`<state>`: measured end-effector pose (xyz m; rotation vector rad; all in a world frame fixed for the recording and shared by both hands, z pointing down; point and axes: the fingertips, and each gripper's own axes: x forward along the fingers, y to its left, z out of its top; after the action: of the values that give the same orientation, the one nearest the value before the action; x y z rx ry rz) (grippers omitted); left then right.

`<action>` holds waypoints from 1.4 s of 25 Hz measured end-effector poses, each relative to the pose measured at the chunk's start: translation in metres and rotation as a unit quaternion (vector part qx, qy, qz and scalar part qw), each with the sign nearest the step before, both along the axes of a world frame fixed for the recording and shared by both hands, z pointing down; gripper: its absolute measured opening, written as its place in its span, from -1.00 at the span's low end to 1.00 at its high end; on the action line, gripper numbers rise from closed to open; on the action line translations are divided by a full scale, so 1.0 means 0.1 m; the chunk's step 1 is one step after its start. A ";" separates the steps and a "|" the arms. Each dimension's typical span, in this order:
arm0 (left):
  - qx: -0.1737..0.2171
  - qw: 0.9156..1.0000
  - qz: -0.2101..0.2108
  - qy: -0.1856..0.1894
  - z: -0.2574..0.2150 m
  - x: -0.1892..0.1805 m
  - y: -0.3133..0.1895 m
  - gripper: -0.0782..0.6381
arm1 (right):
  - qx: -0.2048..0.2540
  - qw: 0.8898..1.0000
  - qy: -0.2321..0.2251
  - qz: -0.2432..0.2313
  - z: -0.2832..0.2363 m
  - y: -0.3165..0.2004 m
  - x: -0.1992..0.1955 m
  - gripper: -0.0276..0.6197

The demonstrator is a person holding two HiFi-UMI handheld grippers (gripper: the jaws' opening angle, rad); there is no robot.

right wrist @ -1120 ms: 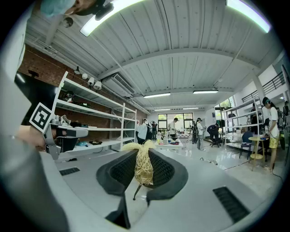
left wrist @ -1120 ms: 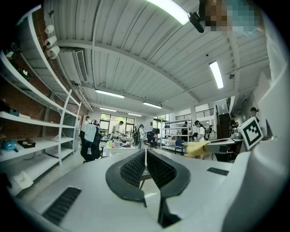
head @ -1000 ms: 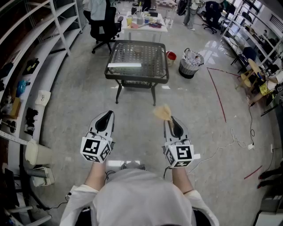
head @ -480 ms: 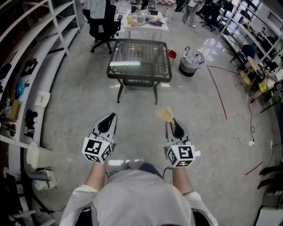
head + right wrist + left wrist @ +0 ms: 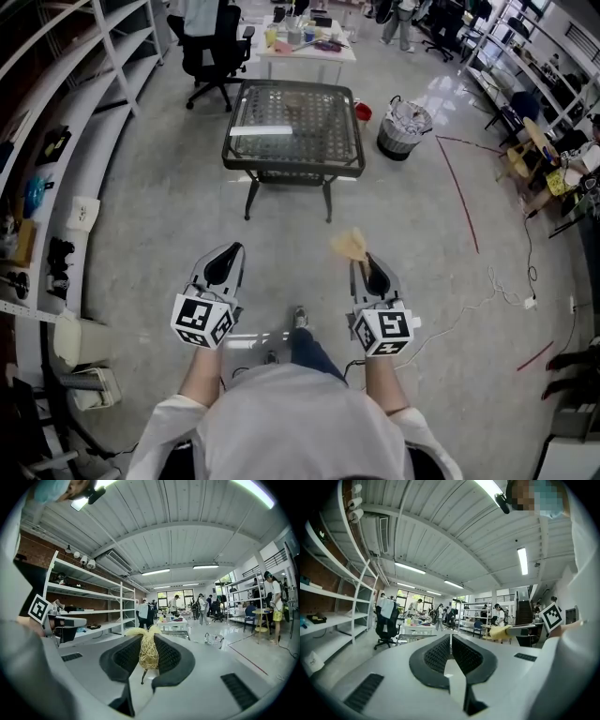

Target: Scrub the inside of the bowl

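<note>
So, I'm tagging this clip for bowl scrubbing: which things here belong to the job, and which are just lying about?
Job: yellow scrubber, clamped in the right gripper; left gripper, shut, empty; probably the glass table ahead. No bowl is discernible.
Lying about: waste bin, office chair, shelves, red floor line.

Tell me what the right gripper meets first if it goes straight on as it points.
Nothing close: ahead of the right gripper, shut on the yellow scrubber, lies only floor. Then comes the glass-topped table, near its right front corner; whether the gripper would pass over it is unclear.
</note>
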<state>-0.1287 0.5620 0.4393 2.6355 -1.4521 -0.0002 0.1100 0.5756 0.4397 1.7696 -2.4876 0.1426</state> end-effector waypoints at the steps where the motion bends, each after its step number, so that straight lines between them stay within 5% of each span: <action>1: -0.001 1.000 -0.002 -0.001 0.01 0.01 -0.07 -0.67 | -0.001 1.000 0.001 -0.002 0.01 -0.08 0.02 -0.64; 22: -0.017 0.997 -0.080 -0.009 0.08 0.36 -1.70 -0.67 | -0.006 0.997 0.000 -0.072 0.08 -2.06 0.48 -0.64; 35: -0.029 0.998 -0.058 0.002 0.19 0.13 -2.73 -0.67 | -0.024 0.999 -0.002 -0.047 0.21 -2.97 0.22 -0.64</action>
<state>-0.1158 0.2889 0.4583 2.5000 -1.5774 0.0264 0.1322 0.2789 0.4609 1.6328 -2.5421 0.1973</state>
